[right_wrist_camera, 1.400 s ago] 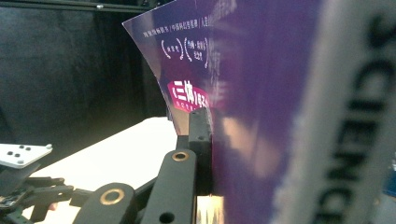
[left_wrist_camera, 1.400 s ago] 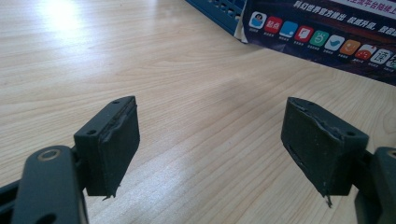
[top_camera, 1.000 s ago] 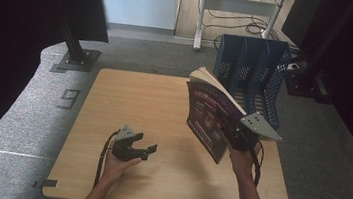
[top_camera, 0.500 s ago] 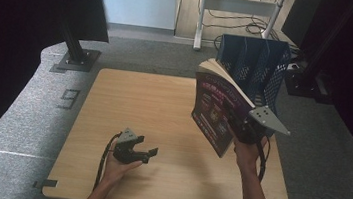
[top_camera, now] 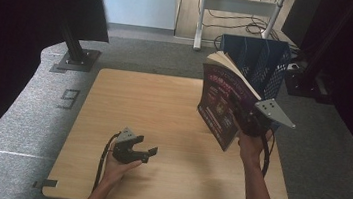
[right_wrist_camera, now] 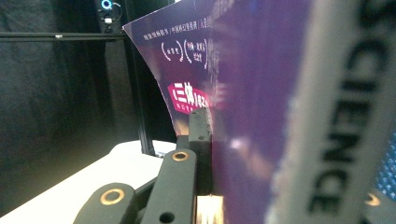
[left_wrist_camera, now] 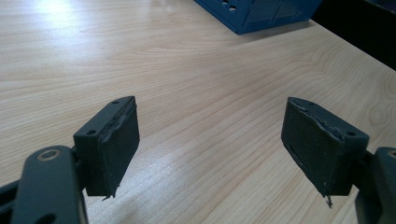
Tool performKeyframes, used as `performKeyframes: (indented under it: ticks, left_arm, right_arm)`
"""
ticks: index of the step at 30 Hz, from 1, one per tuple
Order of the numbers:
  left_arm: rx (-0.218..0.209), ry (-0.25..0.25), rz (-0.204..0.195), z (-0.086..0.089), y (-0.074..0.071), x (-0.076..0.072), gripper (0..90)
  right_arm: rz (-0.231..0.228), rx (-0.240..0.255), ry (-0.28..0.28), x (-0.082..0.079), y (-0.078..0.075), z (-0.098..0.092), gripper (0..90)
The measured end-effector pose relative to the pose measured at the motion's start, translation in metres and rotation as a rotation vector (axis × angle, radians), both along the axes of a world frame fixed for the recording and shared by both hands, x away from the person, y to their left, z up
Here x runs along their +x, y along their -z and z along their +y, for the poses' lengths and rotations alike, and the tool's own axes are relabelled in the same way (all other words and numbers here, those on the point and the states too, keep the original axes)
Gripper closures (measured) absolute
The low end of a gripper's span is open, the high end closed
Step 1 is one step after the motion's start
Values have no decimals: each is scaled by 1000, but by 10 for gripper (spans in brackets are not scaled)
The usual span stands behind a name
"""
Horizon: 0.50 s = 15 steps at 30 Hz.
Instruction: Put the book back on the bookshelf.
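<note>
A thick book with a dark purple cover hangs upright above the table's right side, just in front of the blue file rack. My right gripper is shut on the book near its spine, and its black jaw presses flat on the purple cover. My left gripper rests low over the front left of the wooden table, held in a hand. Its two black pads stand wide apart with nothing but bare wood between them.
The blue file rack with slotted dividers stands at the table's far right corner. A white-legged shelf frame and cables lie on the floor beyond. Dark curtains hang at both sides. Grey carpet surrounds the table.
My right gripper has carried the book up and toward the blue rack, and the book stands more upright now. The left gripper has stayed where it was.
</note>
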State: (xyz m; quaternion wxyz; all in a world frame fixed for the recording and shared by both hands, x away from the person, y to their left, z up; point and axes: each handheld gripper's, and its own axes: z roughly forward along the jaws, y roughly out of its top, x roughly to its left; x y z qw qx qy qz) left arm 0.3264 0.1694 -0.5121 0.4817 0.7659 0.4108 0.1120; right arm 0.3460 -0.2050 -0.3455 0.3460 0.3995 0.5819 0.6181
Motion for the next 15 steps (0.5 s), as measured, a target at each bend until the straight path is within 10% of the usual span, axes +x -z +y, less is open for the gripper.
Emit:
performKeyframes:
  ticks: [15]
  left_arm:
    - [10, -17, -12, -1, 2, -3, 197]
  right_arm:
    - [-1, 0, 62, 17, -8, -13, 815]
